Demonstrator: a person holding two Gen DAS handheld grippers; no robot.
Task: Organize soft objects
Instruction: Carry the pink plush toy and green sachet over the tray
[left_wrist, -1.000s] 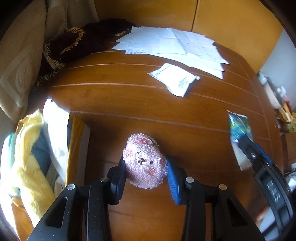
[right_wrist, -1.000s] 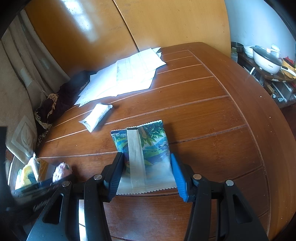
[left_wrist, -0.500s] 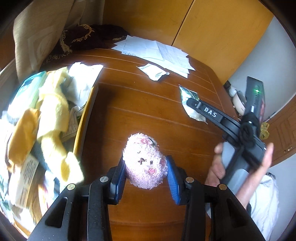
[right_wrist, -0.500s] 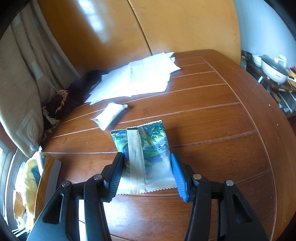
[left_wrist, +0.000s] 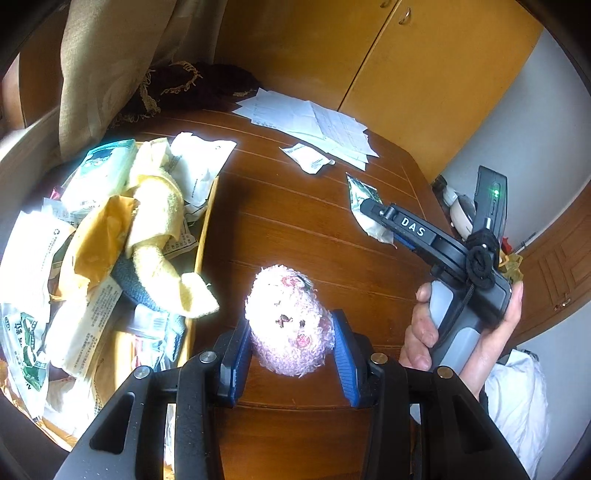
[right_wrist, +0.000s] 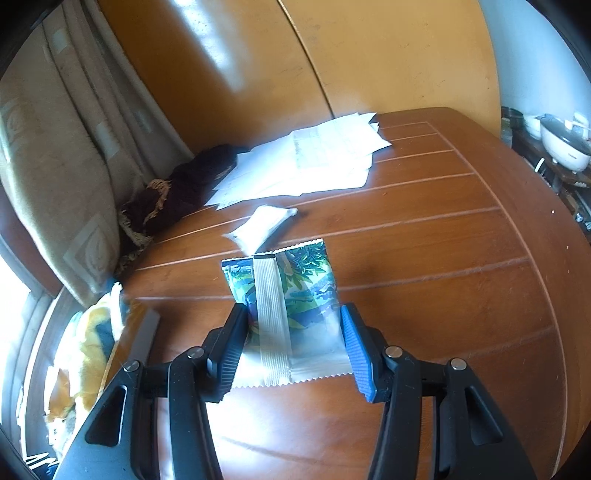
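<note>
My left gripper (left_wrist: 291, 332) is shut on a small pink fuzzy plush toy (left_wrist: 290, 321) and holds it above the brown wooden table (left_wrist: 306, 229). My right gripper (right_wrist: 291, 328) is shut on a blue-green printed snack packet (right_wrist: 291, 302), held above the table (right_wrist: 443, 258). In the left wrist view the right gripper (left_wrist: 373, 212) is at the right, held by a hand, with the packet (left_wrist: 364, 201) at its tip. A box (left_wrist: 201, 240) heaped with packets, a yellow towel (left_wrist: 159, 221) and envelopes lies to the left of the plush toy.
A small white sachet (right_wrist: 264, 227) and a spread of white papers (right_wrist: 314, 162) lie at the table's far side. A dark fringed cloth (right_wrist: 173, 192) and beige curtain (right_wrist: 55, 166) are at the far left. A white cooker (right_wrist: 561, 146) stands beyond the table's right edge.
Both grippers have risen with their loads. The left view now looks down on more of the heaped box. The right gripper's packet is higher above the table.
</note>
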